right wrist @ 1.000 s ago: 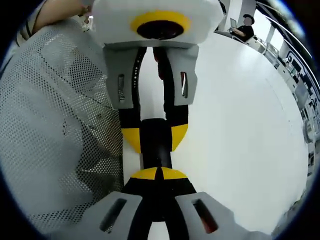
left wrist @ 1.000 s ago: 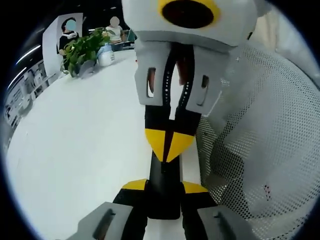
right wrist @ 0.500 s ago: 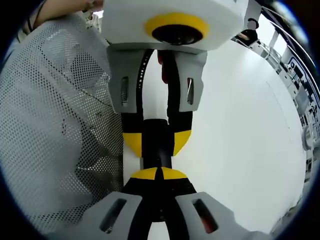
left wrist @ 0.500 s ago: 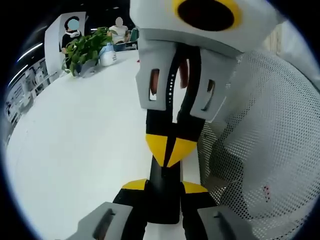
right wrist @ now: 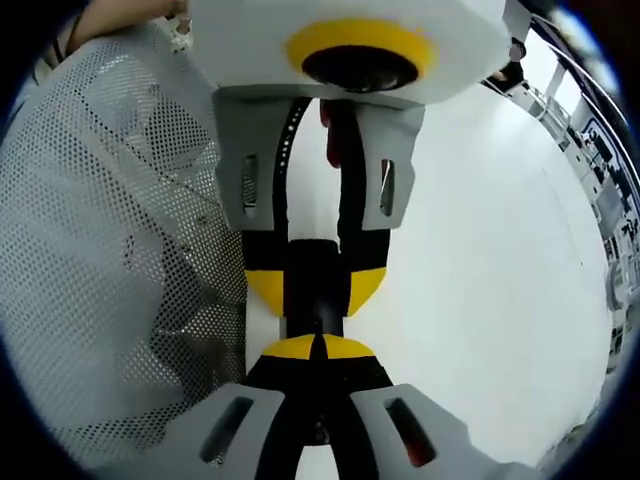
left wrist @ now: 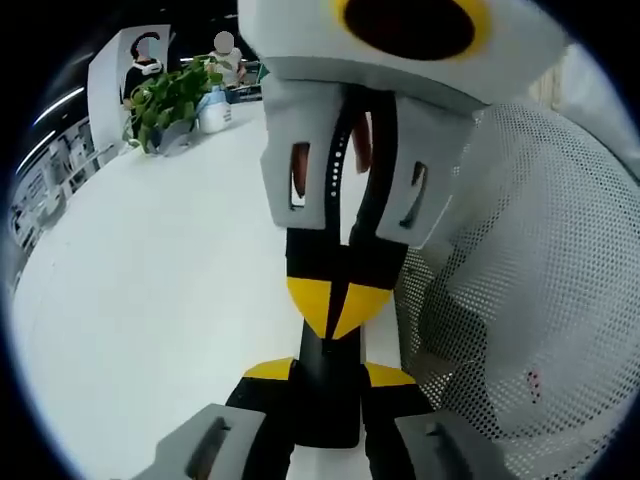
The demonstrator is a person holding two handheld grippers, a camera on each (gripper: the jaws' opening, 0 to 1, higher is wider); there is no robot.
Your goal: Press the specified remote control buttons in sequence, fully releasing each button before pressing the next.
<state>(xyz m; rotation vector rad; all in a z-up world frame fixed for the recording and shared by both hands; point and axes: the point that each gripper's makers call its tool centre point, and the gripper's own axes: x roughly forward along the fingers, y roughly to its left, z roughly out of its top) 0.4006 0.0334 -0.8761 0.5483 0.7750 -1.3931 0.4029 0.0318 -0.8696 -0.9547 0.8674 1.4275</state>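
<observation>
views face each other, close | share white table [left wrist: 150, 290] (low angle)

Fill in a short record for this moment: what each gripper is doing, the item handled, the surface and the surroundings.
left gripper: fingers clamped either side of a black remote
right gripper: fingers shut together, tips against the remote, facing the left gripper
buttons: cannot be made out
surface: white table
background: green plant at the table's far end
person: white mesh clothing beside the grippers
</observation>
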